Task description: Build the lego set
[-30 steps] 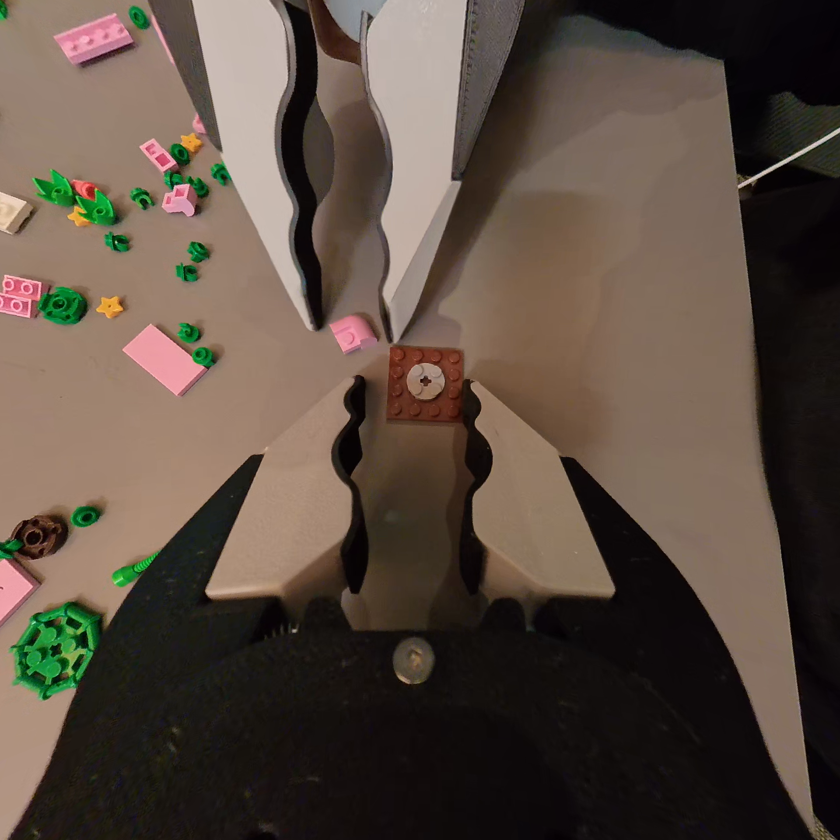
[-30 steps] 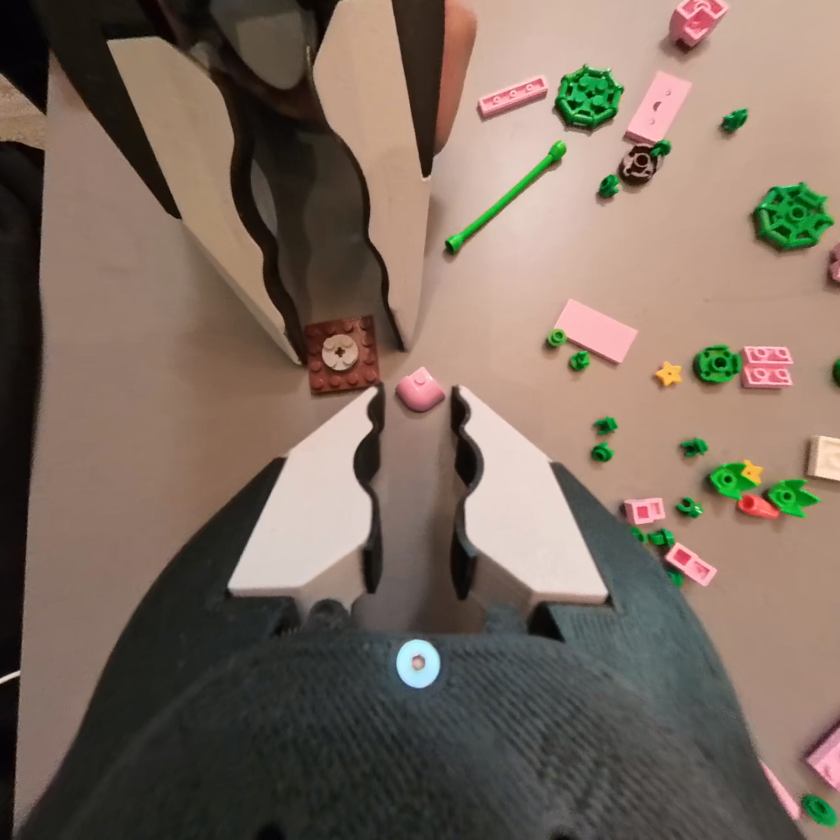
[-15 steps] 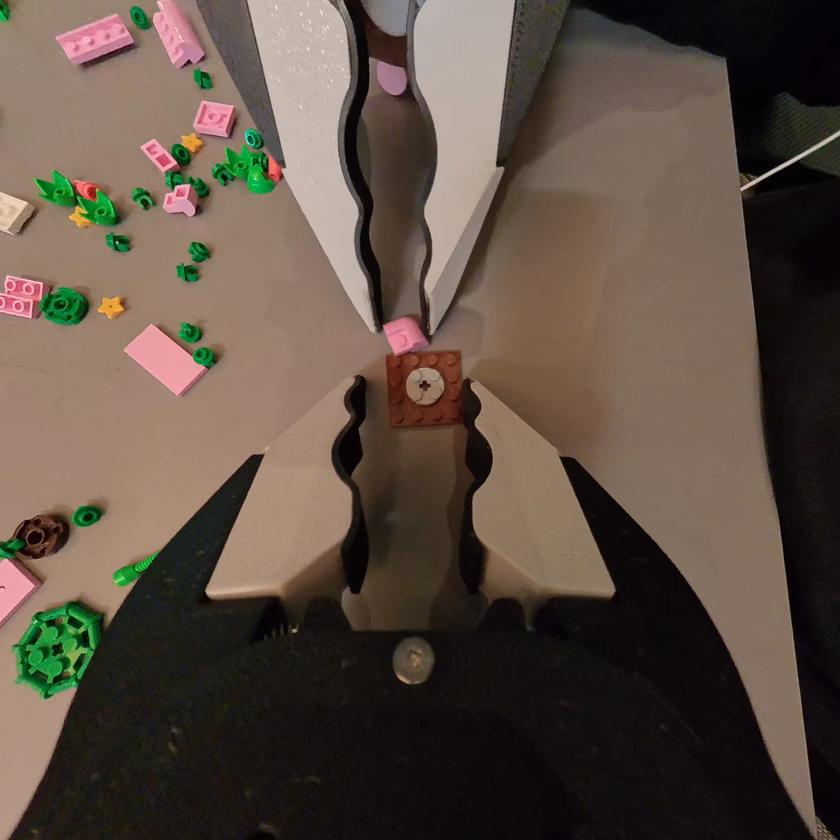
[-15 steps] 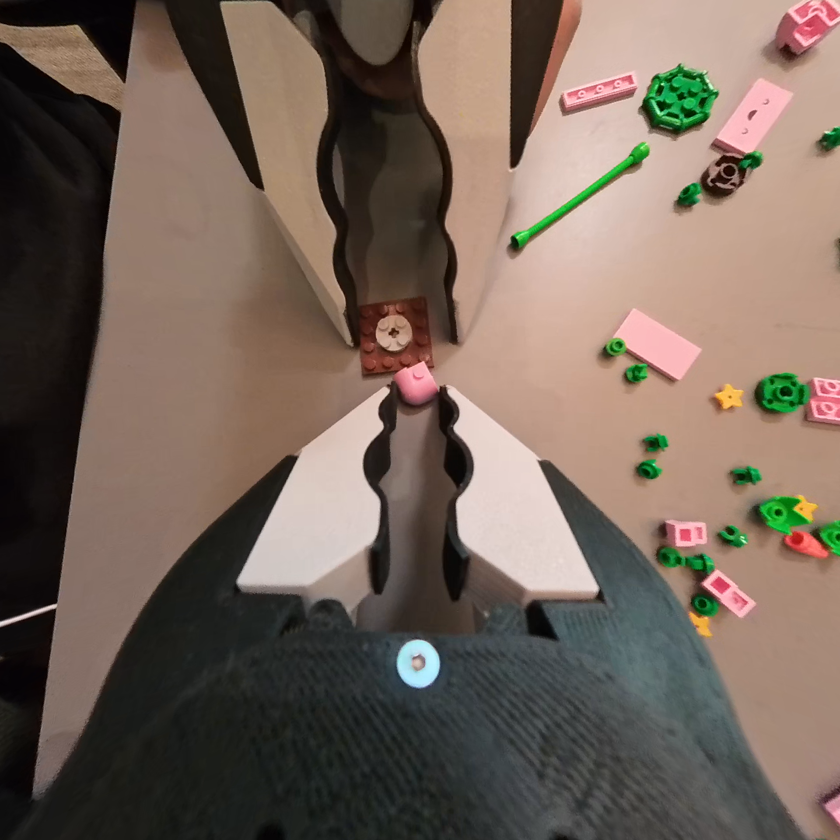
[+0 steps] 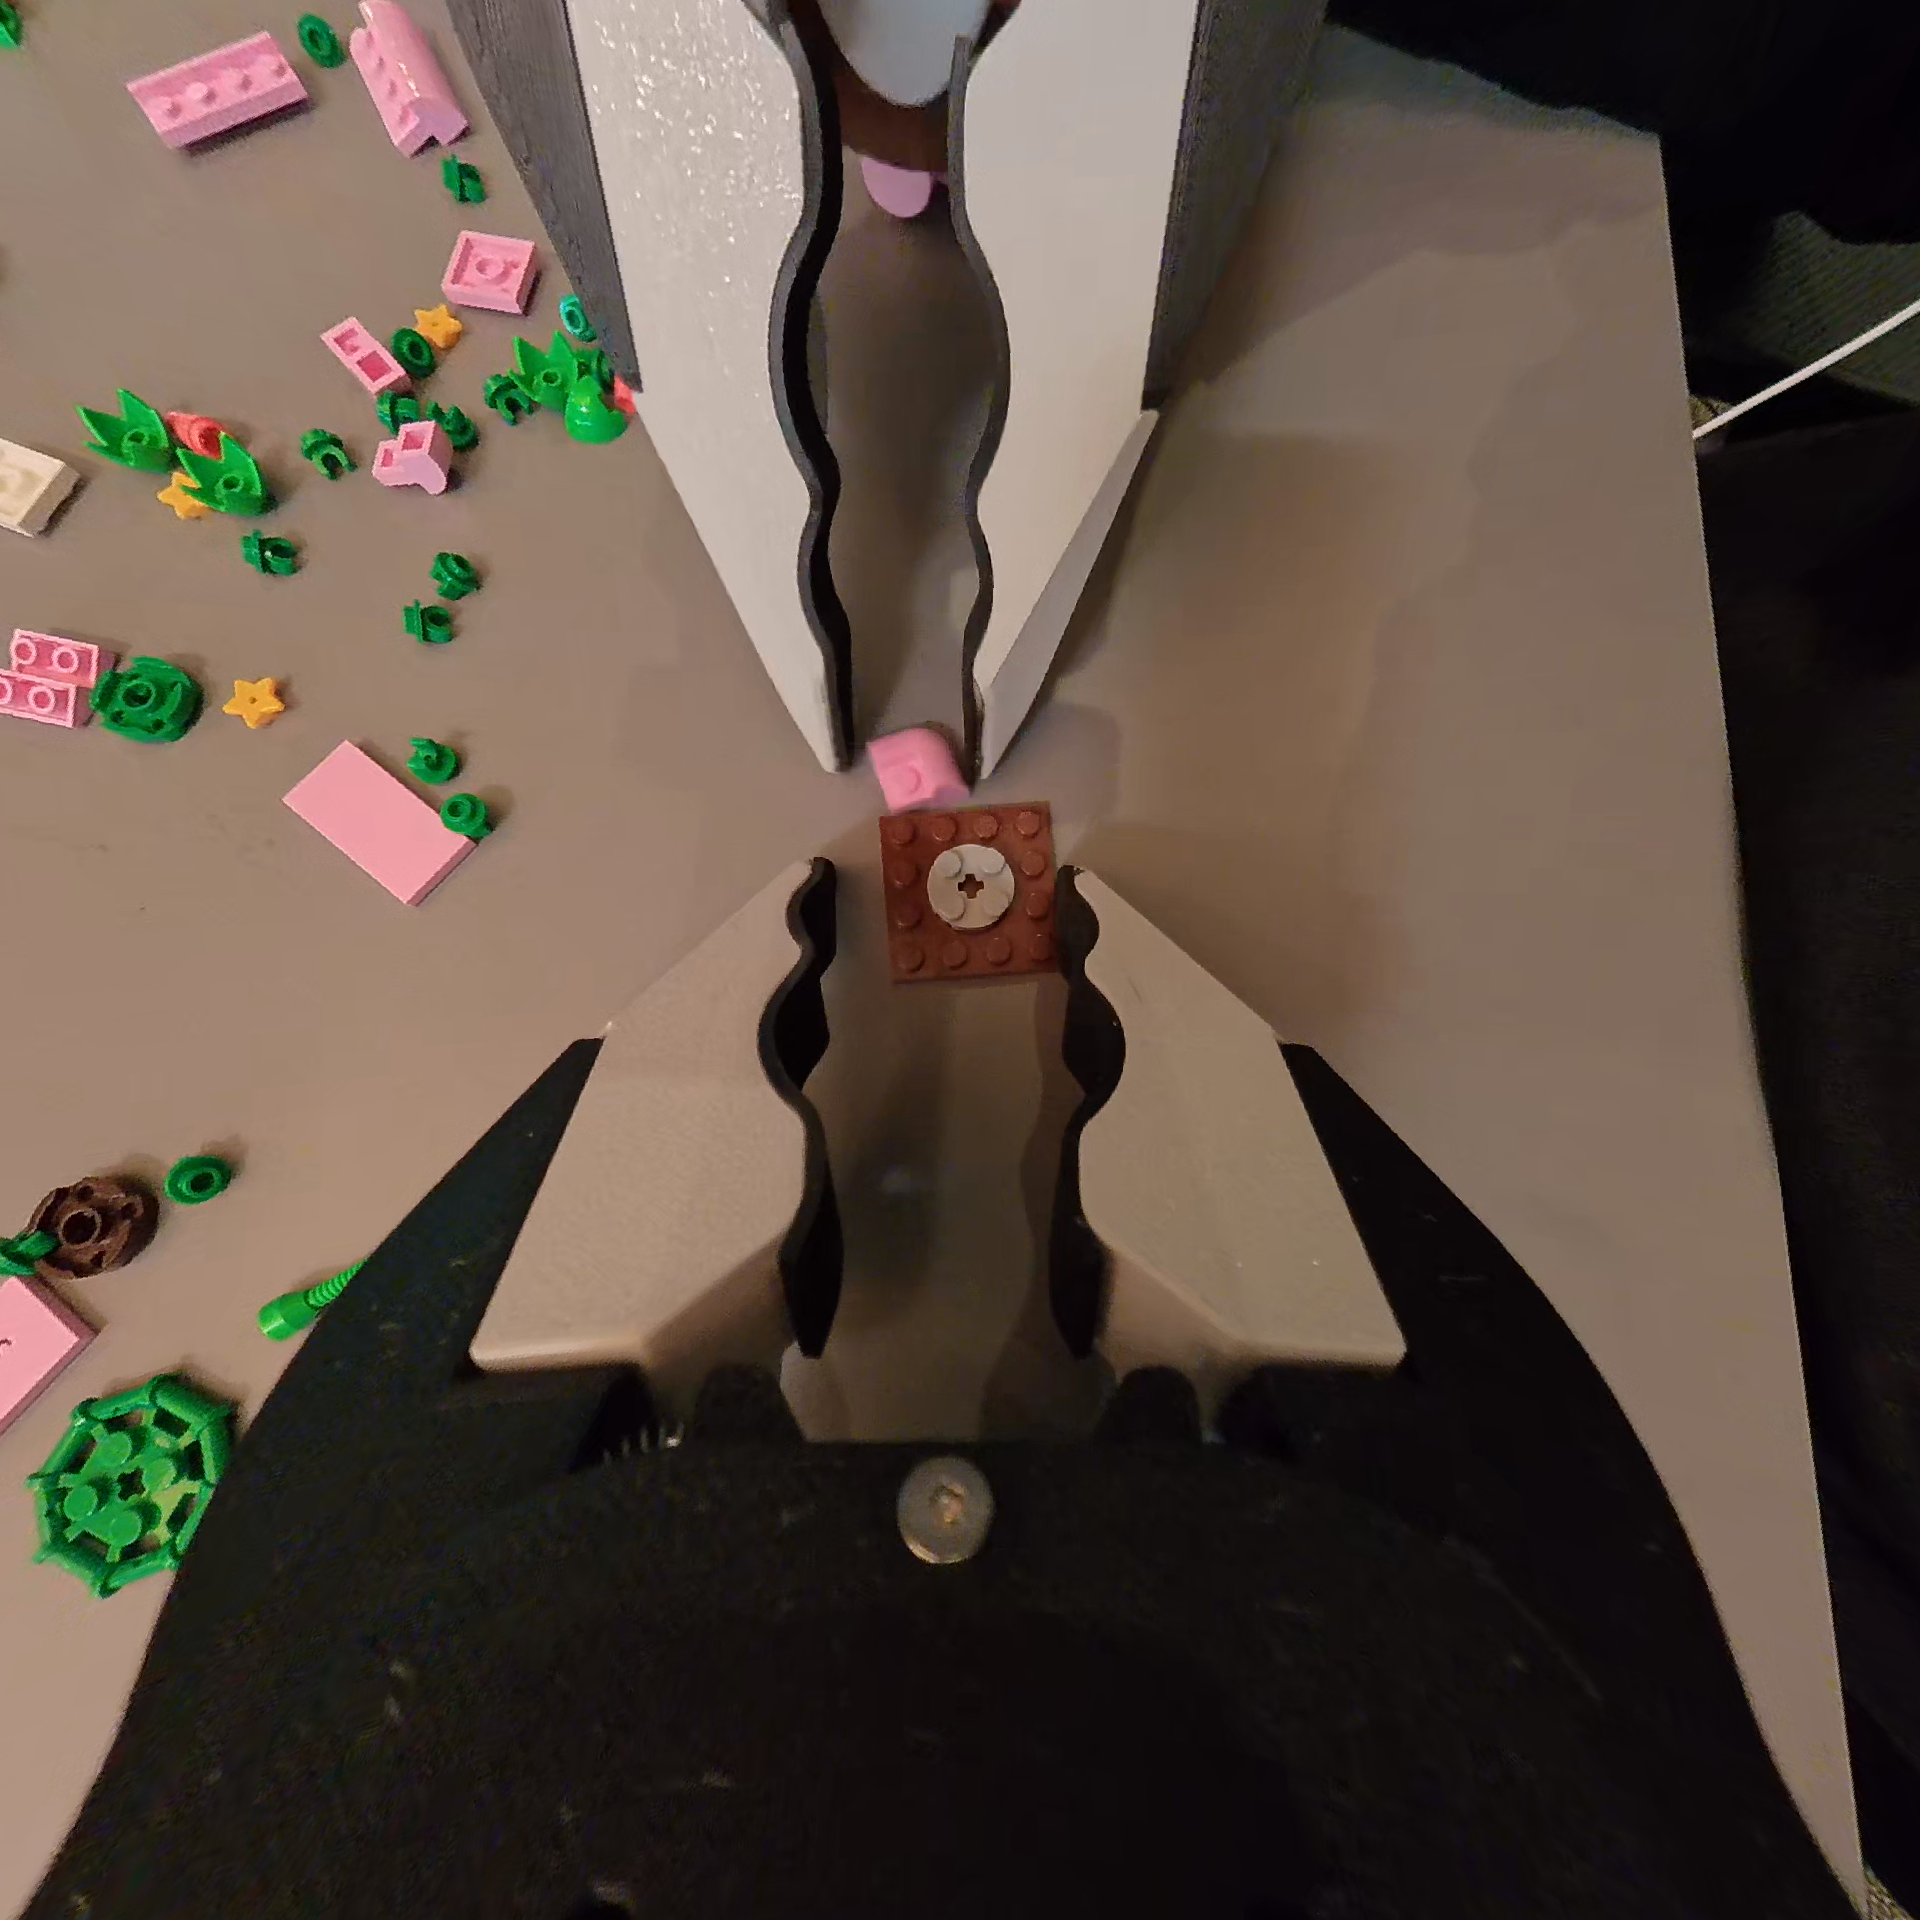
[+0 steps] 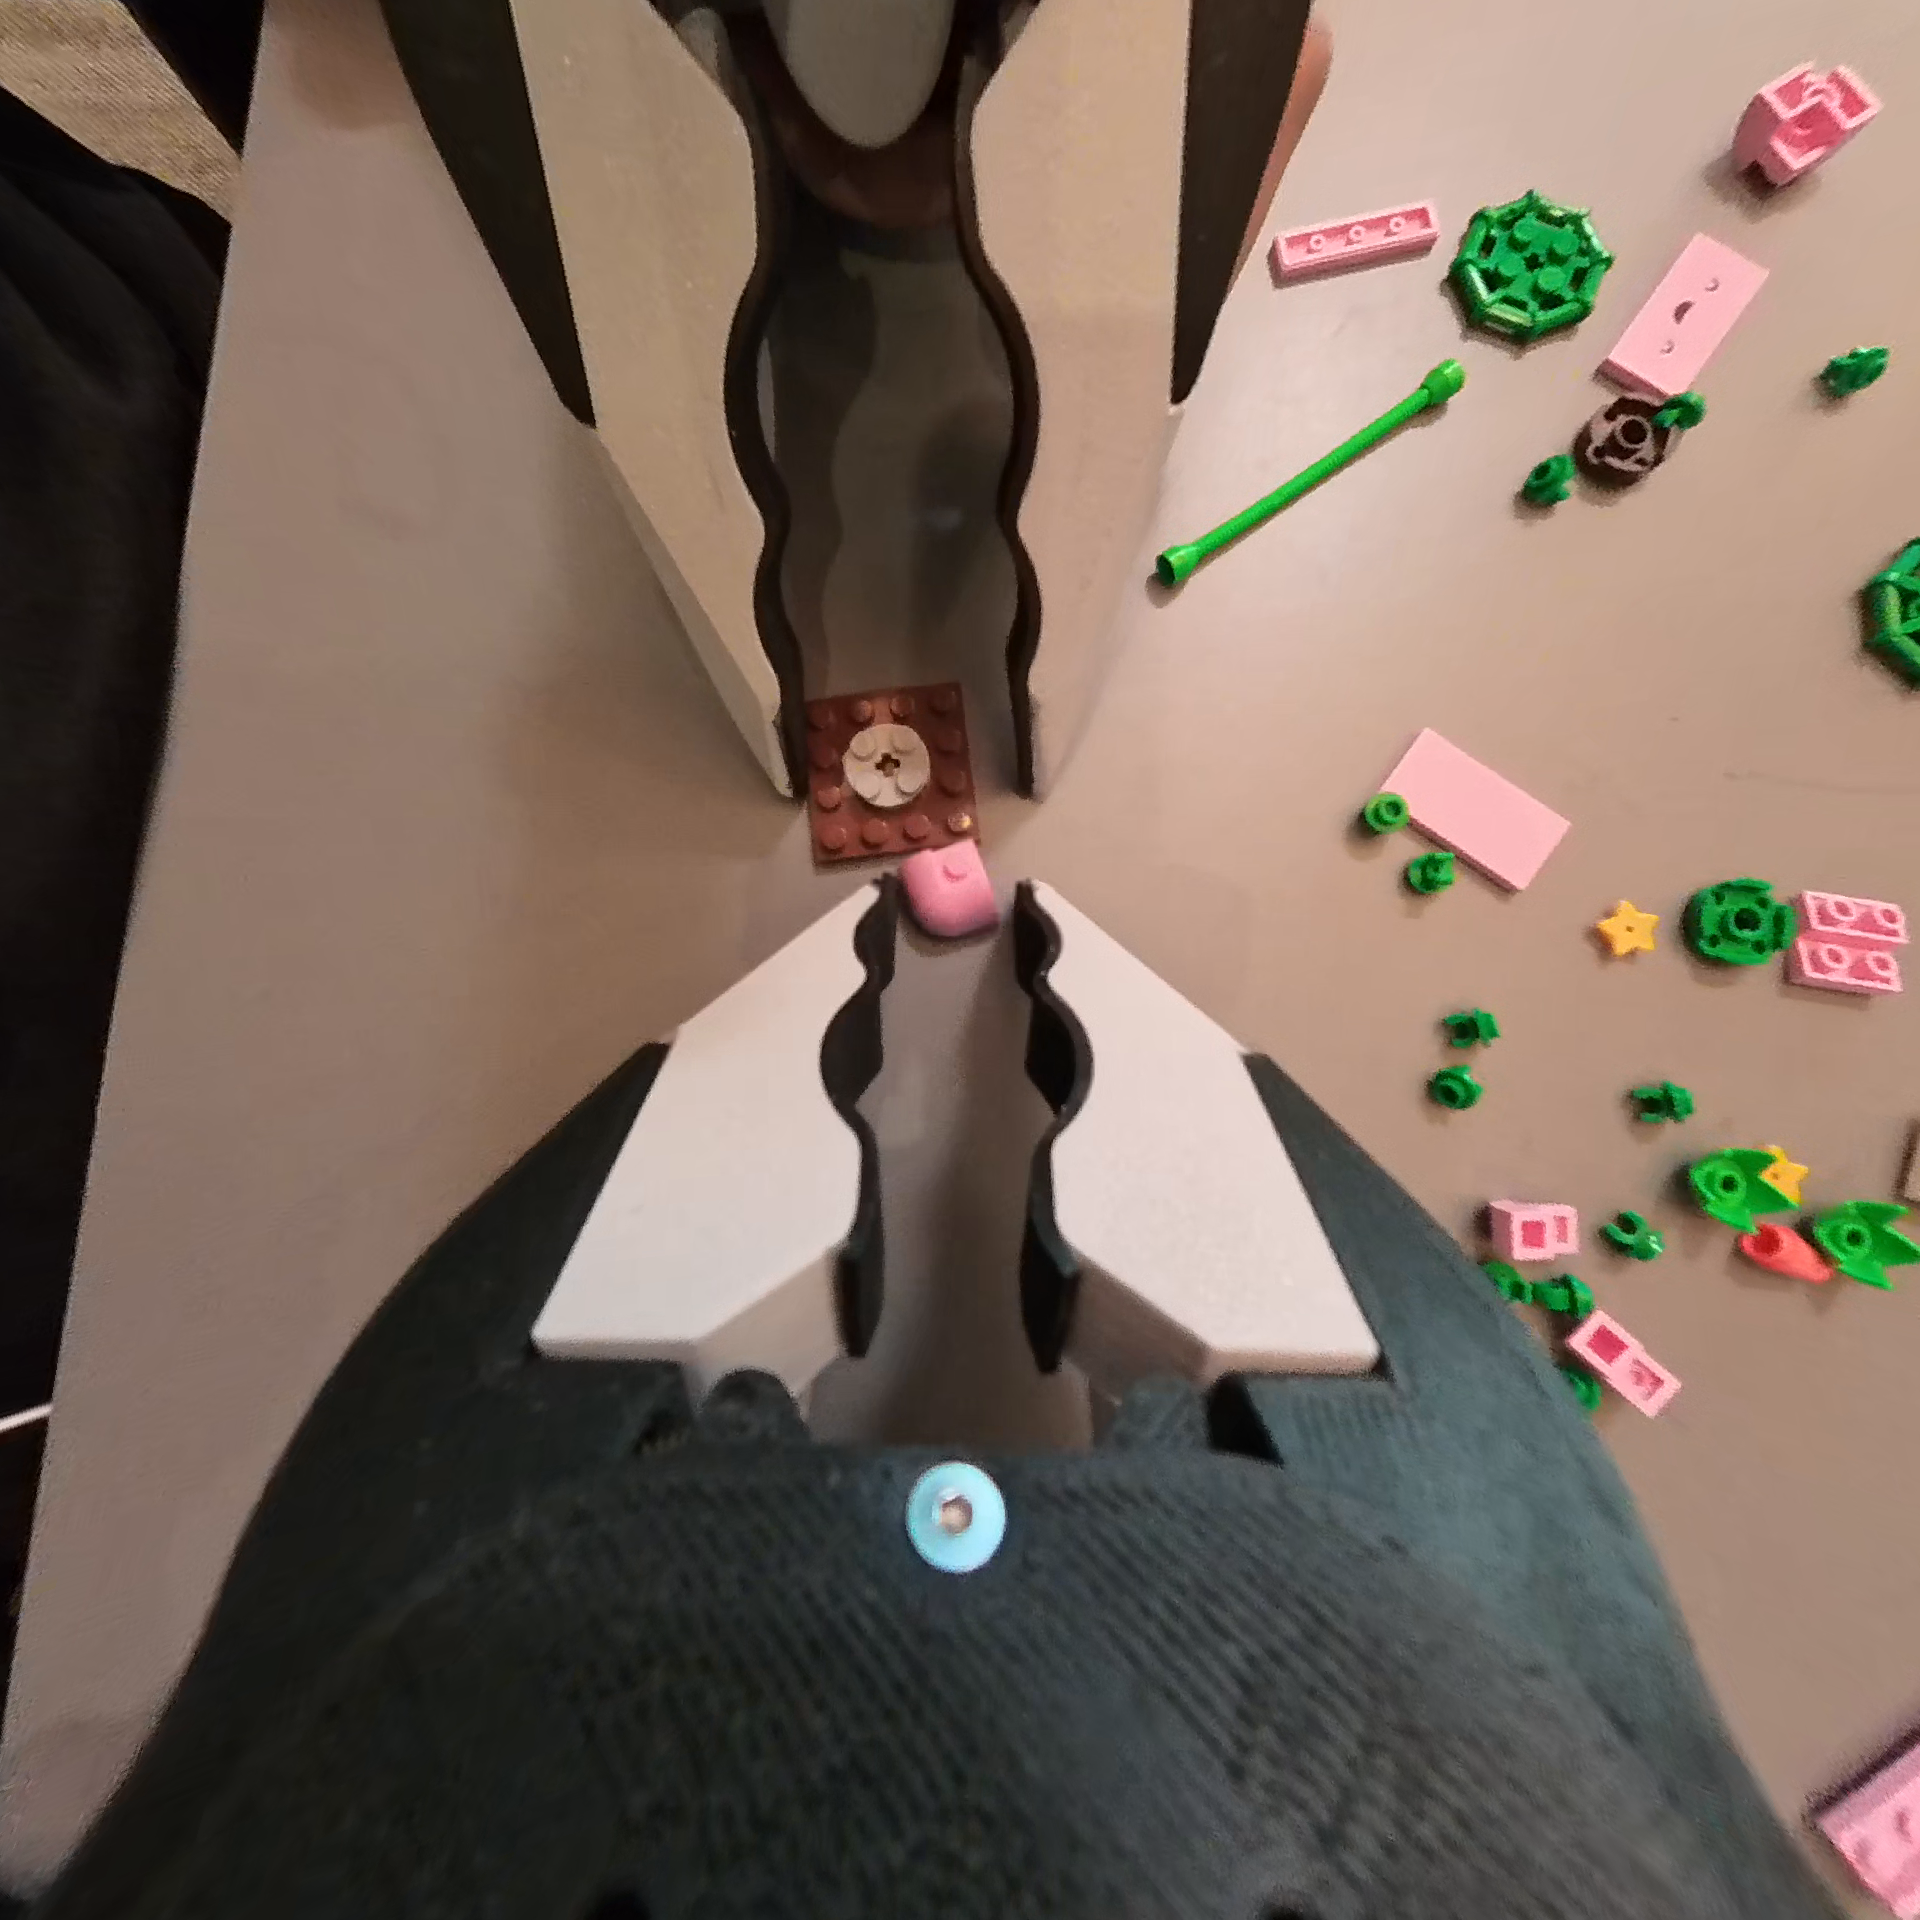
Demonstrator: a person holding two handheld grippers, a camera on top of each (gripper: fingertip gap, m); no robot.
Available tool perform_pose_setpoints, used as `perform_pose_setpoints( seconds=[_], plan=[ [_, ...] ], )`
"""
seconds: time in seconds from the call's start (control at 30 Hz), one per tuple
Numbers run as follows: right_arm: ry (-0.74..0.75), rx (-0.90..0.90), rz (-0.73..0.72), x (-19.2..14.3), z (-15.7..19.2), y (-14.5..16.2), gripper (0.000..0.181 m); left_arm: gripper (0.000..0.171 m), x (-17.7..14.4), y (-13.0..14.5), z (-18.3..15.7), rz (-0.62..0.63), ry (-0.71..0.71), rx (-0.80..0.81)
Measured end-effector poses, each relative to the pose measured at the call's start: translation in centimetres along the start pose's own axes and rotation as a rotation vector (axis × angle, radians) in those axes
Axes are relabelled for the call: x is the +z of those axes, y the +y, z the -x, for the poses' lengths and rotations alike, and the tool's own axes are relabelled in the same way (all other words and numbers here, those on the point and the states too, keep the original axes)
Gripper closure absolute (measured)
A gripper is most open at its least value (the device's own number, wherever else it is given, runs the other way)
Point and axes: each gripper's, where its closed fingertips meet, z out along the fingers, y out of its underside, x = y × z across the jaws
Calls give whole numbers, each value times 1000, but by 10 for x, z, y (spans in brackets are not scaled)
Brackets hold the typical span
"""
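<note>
Two grippers met tip to tip on the grey table (image 5: 1351, 727): the left gripper (image 5: 943, 883) stood spread around the brown plate (image 5: 971, 891), while the right gripper (image 6: 954, 899) pinched a small pink brick (image 6: 948, 894) at the plate's edge

A grey counter (image 5: 1351, 727) carried a brown plate (image 5: 968, 891), a small pink brick (image 5: 914, 774) touching its edge, and scattered green and pink pieces (image 5: 312, 520) beyond.

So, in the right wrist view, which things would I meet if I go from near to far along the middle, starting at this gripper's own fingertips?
right gripper → small pink curved brick → brown square plate with its grey round piece → left gripper, reaching in from the far side.
</note>
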Motion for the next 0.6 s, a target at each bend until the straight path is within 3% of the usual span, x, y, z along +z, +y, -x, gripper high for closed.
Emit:
perform_pose_setpoints(
  seconds=[0.6],
  plan=[
    [102, 66, 5, -8, -24, 7, 165, 132, 0, 0, 0, 0, 0, 0]
  ],
)
